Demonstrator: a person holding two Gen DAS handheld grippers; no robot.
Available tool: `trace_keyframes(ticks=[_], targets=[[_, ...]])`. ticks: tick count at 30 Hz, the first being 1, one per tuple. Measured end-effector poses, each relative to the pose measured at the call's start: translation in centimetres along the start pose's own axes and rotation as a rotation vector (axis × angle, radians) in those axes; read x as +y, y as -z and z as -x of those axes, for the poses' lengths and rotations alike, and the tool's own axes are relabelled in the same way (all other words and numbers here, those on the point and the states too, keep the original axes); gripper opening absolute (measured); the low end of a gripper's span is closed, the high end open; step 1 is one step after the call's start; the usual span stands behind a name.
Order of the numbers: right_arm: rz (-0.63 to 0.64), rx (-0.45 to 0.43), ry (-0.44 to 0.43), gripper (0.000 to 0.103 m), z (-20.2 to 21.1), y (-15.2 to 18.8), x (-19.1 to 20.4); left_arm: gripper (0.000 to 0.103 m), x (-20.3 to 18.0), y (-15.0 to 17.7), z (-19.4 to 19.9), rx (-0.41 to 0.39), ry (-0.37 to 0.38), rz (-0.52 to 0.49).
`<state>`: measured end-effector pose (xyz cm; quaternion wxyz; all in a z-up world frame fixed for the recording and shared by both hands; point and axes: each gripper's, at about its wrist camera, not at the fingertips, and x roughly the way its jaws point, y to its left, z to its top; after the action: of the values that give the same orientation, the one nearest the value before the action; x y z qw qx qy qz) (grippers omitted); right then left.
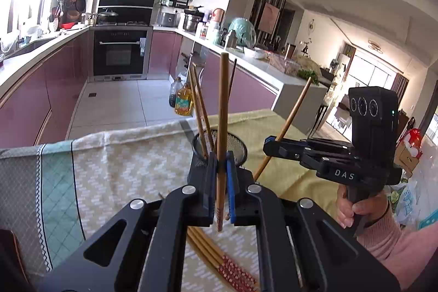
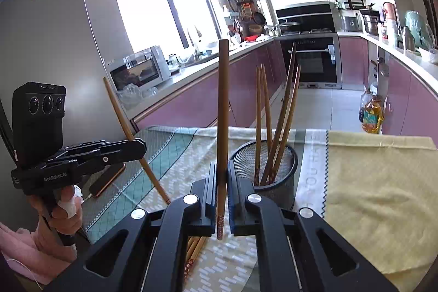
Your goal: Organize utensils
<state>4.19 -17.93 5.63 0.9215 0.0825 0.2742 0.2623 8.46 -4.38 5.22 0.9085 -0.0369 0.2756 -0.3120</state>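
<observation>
In the left wrist view my left gripper [image 1: 221, 163] is shut on a wooden chopstick [image 1: 223, 105] that stands nearly upright, above the table. Behind it sits a black mesh cup [image 1: 238, 148] with several chopsticks [image 1: 201, 111] leaning in it. To the right, my right gripper [image 1: 269, 145] is shut on a second, slanted chopstick [image 1: 293, 116]. The right wrist view shows the right gripper [image 2: 221, 174] gripping its chopstick [image 2: 223, 100] upright just left of the mesh cup [image 2: 276, 163]. The left gripper [image 2: 139, 148] is at the far left with its chopstick [image 2: 123, 114]. Loose chopsticks [image 2: 194, 248] lie on the cloth below.
A patterned tablecloth [image 2: 377, 182] covers the table. A phone [image 2: 108, 179] lies near its left edge. Oil bottles [image 2: 372, 114] stand on the floor beyond the table's far edge, between purple kitchen cabinets [image 1: 32, 100]. A hand in a pink sleeve [image 1: 383, 231] holds the right gripper.
</observation>
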Motion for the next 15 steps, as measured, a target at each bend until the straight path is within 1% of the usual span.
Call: trace_keyframes(ticks=[4, 15], targets=[[0.008, -0.036, 0.004, 0.006, 0.8, -1.5, -0.3, 0.008, -0.1, -1.8, -0.4, -0.027, 0.007, 0.004], [0.03, -0.093, 0.013, 0.006, 1.9, -5.1, -0.9, 0.008, -1.1, -6.0, -1.0, -0.088, 0.009, -0.016]])
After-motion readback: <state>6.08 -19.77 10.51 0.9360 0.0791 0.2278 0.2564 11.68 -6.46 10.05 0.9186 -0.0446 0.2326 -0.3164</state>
